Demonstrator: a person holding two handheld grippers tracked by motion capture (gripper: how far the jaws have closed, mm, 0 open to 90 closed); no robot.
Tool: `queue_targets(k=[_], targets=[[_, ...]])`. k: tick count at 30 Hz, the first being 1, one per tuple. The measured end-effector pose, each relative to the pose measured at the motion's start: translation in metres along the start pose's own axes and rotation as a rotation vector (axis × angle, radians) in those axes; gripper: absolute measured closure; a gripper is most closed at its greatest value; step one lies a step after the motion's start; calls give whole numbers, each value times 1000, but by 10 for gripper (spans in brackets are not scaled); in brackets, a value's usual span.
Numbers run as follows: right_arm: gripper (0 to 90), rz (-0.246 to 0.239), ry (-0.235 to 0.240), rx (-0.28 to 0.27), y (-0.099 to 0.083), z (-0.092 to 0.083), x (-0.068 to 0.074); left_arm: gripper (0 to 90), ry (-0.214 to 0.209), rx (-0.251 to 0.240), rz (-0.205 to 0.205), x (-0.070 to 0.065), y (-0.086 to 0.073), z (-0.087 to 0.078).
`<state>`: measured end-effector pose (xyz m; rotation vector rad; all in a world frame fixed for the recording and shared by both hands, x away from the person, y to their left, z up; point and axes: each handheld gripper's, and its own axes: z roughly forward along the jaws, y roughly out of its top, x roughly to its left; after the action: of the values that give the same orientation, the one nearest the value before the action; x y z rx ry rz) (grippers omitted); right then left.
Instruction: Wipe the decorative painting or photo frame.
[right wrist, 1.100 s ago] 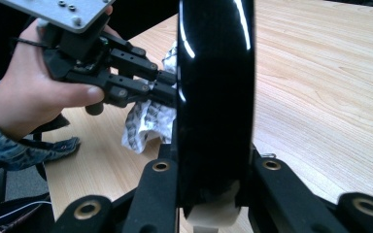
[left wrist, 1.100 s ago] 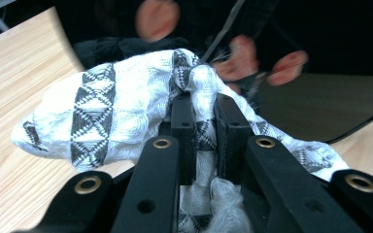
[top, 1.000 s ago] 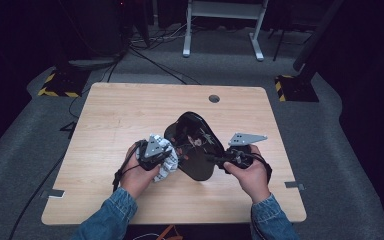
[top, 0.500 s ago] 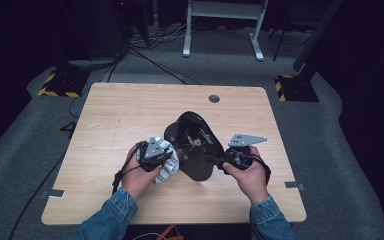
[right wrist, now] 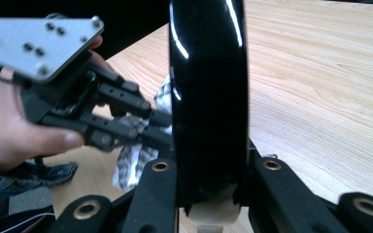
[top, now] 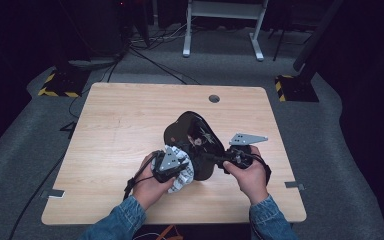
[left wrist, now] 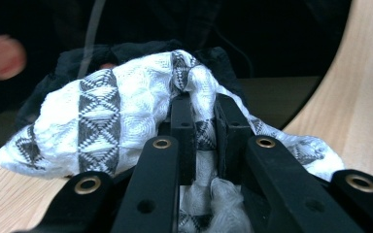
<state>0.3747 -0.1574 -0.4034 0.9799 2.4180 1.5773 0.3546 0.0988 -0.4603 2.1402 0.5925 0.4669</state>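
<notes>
On the wooden table (top: 120,125) near its front middle, the glossy black plate (top: 195,142) stands on edge, its rim clamped by the right gripper (right wrist: 209,194). The left gripper (left wrist: 205,128) pinches a white woven cloth (left wrist: 126,116) with dark triangle bands against the plate. Cables (top: 145,55) lie on the grey floor behind.

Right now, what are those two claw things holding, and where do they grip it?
The left gripper pinches a bunched fold of the patterned white cloth. The right gripper clamps the rim of the glossy black plate, held on edge.
</notes>
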Motion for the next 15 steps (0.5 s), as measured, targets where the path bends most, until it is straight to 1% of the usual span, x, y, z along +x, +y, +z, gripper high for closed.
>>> queue_targets(k=[2, 3, 5, 7, 8, 9, 10, 15], targets=[[795, 2, -2, -1, 0, -1, -1, 812, -1, -4, 3, 0, 0, 1], [795, 7, 3, -2, -1, -1, -2, 812, -7, -9, -4, 1, -1, 1], [795, 16, 6, -5, -1, -2, -3, 812, -3, -6, -10, 3, -3, 1], [795, 14, 5, -3, -1, -2, -3, 812, 16, 6, -17, 7, -6, 1], [795, 13, 5, -1, -1, -2, -3, 813, 16, 6, -17, 7, -6, 1], [795, 13, 5, -1, -1, -2, -3, 813, 24, 15, -18, 10, -7, 1], [795, 14, 5, 0, -1, -3, -3, 813, 39, 20, -32, 15, -11, 1], [794, 30, 13, 1, 0, -4, -4, 813, 69, 34, -56, 26, -18, -1]])
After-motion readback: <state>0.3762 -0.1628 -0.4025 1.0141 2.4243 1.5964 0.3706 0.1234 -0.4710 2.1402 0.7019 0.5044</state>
